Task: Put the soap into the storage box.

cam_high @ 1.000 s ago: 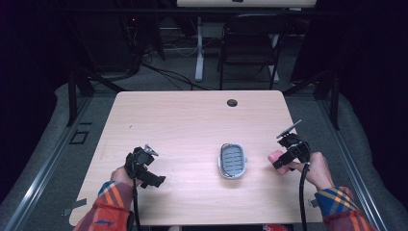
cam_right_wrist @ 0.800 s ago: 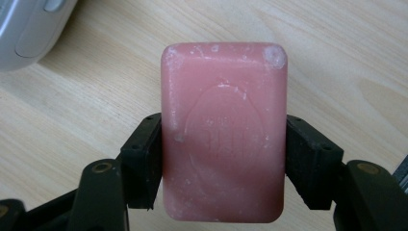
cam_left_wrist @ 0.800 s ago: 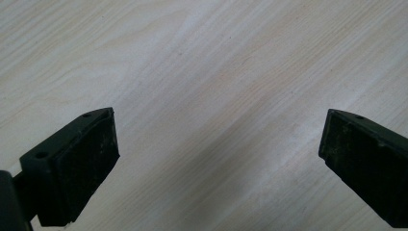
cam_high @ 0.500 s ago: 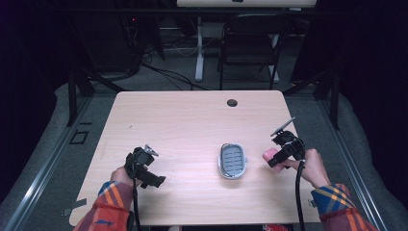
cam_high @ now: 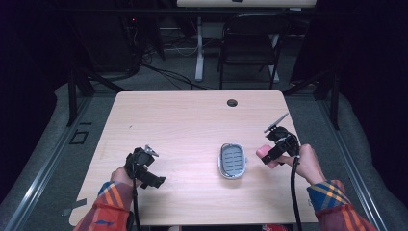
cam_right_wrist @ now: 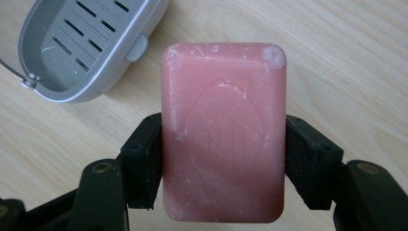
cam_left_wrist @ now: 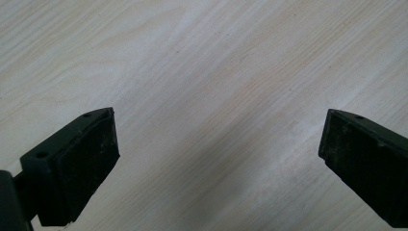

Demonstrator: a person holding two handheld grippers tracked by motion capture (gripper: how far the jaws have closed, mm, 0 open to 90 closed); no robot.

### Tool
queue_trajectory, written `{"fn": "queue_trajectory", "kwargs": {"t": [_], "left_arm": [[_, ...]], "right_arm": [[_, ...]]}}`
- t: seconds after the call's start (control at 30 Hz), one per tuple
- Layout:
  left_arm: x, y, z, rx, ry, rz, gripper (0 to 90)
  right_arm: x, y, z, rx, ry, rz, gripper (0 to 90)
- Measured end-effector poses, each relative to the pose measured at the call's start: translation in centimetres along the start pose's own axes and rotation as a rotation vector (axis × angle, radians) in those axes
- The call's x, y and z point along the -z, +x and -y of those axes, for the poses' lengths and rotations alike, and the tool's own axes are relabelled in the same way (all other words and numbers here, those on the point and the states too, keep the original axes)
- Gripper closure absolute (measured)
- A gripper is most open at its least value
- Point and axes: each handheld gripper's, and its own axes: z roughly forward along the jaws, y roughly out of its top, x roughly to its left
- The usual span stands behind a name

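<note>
The right gripper (cam_right_wrist: 223, 159) clamps its jaws on the long sides of a pink soap bar (cam_right_wrist: 223, 130), just right of the grey slotted soap dish (cam_high: 232, 160). The left gripper (cam_left_wrist: 216, 159) hovers with jaws wide apart over bare bench (cam_high: 183, 120) near the front-left edge, well apart from the dish.

In the right gripper view, the raised lettering stamped on the pink soap bar (cam_right_wrist: 223, 132) is too worn and blurred to read, and the grey slotted soap dish (cam_right_wrist: 84, 45) is cut off by the top edge at the upper left of the frame. In the high view, the soap (cam_high: 264, 153) is a small pink patch mostly hidden behind the right hand-held gripper (cam_high: 274, 155). At the bottom edge of the high view, both plaid sleeves and the near rim of the surface (cam_high: 192, 219) are cut off.
</note>
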Motion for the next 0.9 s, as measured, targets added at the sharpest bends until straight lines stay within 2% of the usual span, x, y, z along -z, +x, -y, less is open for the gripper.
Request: {"fn": "queue_trajectory", "kwargs": {"t": [0.07,0.2,0.3,0.33,0.37,0.6,0.77,0.9], "left_arm": [[0.0,0.0,0.0,0.001,-0.001,0.002,0.2],[0.1,0.0,0.0,-0.004,-0.003,0.007,0.2],[0.0,0.0,0.0,-0.006,0.000,0.007,0.2],[0.0,0.0,0.0,-0.006,0.000,0.007,0.2],[0.1,0.0,0.0,-0.008,-0.001,0.006,0.1],[0.0,-0.1,0.0,-0.011,0.001,0.004,0.2],[0.0,-0.1,0.0,-0.012,0.001,0.006,0.2],[0.0,-0.1,0.0,-0.012,0.002,0.007,0.2]], "right_arm": [[0.0,0.3,-0.2,-0.005,-0.014,-0.003,36.8],[0.3,0.6,-0.7,0.017,-0.001,-0.005,36.9],[0.5,0.8,-1.0,0.025,-0.012,0.003,36.8],[0.5,0.9,-1.1,0.014,-0.019,-0.001,36.8],[0.6,0.9,-1.2,0.027,-0.009,-0.008,36.9],[0.8,1.4,-1.7,0.038,-0.010,-0.001,36.8],[1.1,2.2,-2.3,0.060,-0.008,-0.018,36.8],[0.8,2.7,-2.7,0.065,-0.015,-0.014,36.9]]}}
